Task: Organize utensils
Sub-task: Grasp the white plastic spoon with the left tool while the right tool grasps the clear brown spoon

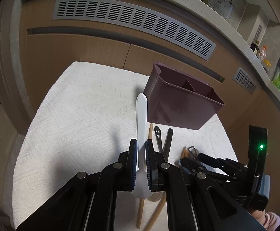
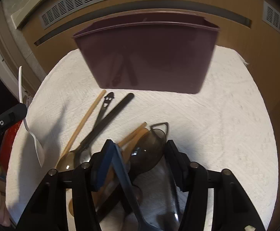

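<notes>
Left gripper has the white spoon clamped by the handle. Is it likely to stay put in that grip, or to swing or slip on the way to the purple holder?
The white spoon looks like thin plastic, so probably light. The left gripper pinches its narrow handle, bowl end toward the camera; it may pivot. The smooth surface could slip slightly. The purple holder looks wide enough to forgive misalignment.

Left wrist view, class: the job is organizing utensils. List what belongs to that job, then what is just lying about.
Belongs to the job:
- white spoon, held in the left gripper
- maroon caddy
- black-handled utensils on the towel
- wooden-handled spoon

Just lying about:
- white towel
- countertop clutter
- vent grille
</notes>
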`<control>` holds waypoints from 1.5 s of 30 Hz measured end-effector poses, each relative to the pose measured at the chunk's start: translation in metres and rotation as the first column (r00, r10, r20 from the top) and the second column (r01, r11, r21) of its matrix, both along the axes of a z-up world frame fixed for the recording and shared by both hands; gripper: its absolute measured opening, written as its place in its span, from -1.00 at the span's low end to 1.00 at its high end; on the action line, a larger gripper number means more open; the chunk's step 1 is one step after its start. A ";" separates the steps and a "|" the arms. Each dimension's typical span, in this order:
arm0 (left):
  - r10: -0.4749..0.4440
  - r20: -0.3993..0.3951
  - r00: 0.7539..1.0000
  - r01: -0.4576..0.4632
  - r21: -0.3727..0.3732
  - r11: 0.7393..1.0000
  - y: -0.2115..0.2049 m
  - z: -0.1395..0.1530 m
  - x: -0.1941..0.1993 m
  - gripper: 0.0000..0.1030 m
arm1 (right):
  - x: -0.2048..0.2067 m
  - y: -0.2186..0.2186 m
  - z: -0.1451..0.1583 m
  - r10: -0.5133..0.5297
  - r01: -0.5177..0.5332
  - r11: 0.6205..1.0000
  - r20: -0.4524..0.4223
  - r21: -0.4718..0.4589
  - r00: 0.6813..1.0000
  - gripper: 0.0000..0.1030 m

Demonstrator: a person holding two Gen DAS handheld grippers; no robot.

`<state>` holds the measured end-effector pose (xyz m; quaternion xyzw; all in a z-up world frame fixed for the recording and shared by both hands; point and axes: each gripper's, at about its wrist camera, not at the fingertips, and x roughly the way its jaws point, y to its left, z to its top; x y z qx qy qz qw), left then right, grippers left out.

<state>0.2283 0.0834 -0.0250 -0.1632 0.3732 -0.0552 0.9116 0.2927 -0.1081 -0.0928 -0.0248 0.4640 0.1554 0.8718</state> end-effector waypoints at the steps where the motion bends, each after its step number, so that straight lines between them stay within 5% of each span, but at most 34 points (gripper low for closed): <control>1: 0.001 0.002 1.000 -0.001 -0.006 1.000 -0.001 -0.002 -0.002 -0.83 | -0.001 0.004 0.001 0.011 -0.011 1.000 0.018 -0.023 1.000 -0.34; 3: -0.001 0.005 1.000 0.001 -0.017 1.000 -0.001 -0.001 -0.003 -0.83 | -0.004 0.008 0.007 0.045 -0.041 0.997 0.054 -0.069 0.998 -0.95; 14: -0.026 0.026 0.999 0.027 -0.030 0.999 -0.011 0.011 -0.020 -0.83 | -0.033 -0.040 0.042 0.130 -0.137 0.989 0.120 0.053 0.984 -0.92; 16: -0.024 0.028 0.999 0.024 -0.023 0.999 -0.012 0.013 -0.022 -0.83 | -0.039 -0.041 0.043 0.151 -0.156 0.987 0.141 0.029 0.978 -0.79; 18: -0.019 0.029 0.999 0.019 -0.020 1.000 -0.012 0.014 -0.023 -0.83 | -0.037 -0.036 0.041 0.173 -0.177 0.984 0.123 0.024 0.977 -0.47; 21: -0.006 0.040 0.999 0.006 -0.002 1.000 -0.012 0.015 -0.026 -0.83 | -0.026 -0.027 0.032 0.120 -0.124 0.988 0.048 0.089 0.992 -0.03; 23: 0.001 0.043 0.999 -0.002 0.013 1.000 -0.013 0.015 -0.026 -0.82 | -0.020 -0.016 0.025 0.079 -0.080 0.991 0.015 0.106 0.997 0.09; 28: 0.005 0.042 0.999 -0.006 0.016 1.000 -0.012 0.013 -0.027 -0.82 | -0.007 0.015 0.001 0.045 -0.045 0.999 -0.026 -0.010 0.999 0.05; 29: 0.004 0.043 0.999 -0.005 0.015 1.000 -0.012 0.013 -0.027 -0.82 | -0.004 0.017 -0.004 0.052 -0.053 0.998 -0.043 -0.019 0.998 -0.35; 31: -0.001 0.046 0.999 0.000 0.011 1.000 -0.012 0.014 -0.029 -0.83 | -0.004 0.011 -0.002 0.072 -0.071 0.997 -0.056 0.031 0.996 -0.43; 40: -0.042 0.087 0.995 0.042 0.004 0.999 -0.025 0.034 -0.035 -0.83 | -0.039 -0.038 0.068 0.087 -0.101 0.993 0.178 0.066 0.980 -0.43; 45: -0.078 0.149 0.986 0.077 0.018 0.997 -0.035 0.067 -0.033 -0.83 | -0.050 -0.054 0.107 0.069 -0.096 0.992 0.284 0.083 0.956 -0.43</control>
